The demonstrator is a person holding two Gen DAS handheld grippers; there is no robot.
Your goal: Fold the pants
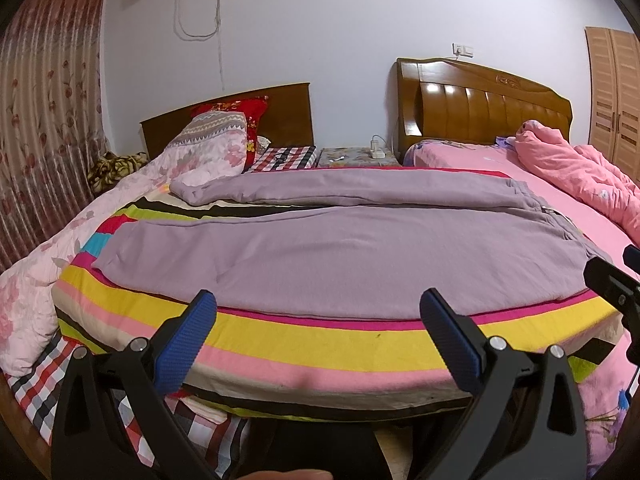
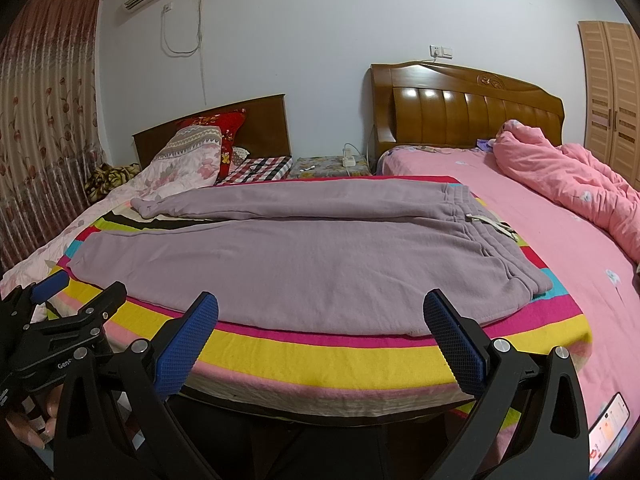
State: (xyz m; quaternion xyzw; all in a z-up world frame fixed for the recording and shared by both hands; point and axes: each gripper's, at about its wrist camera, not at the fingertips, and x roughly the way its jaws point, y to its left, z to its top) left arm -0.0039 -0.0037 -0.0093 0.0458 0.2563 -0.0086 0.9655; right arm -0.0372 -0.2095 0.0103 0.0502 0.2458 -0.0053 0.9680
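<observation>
- Pants (image 2: 280,248): plain mauve (drawstring white)
- Blanket (image 2: 320,356) beneath: yellow, pink, magenta, black stripes
- Gripper pads (image 1: 448,344): blue, textured
- Quilt (image 2: 580,184): pink
- Curtain (image 1: 44,120): striped with red flowers
- Pillow (image 1: 248,120): red

A home bedroom: 2 beds (image 2: 520,216), curtains (image 2: 44,100), wardrobe (image 2: 612,92).

Mauve pants (image 2: 280,248) spread flat on striped blanket (image 2: 320,356); right hand-held gripper (image 2: 320,316) gaping, empty.

Lilac sweatpants (image 2: 280,256) lie flat and unfolded across the striped blanket (image 2: 320,354), legs apart, waistband rightward.
</observation>
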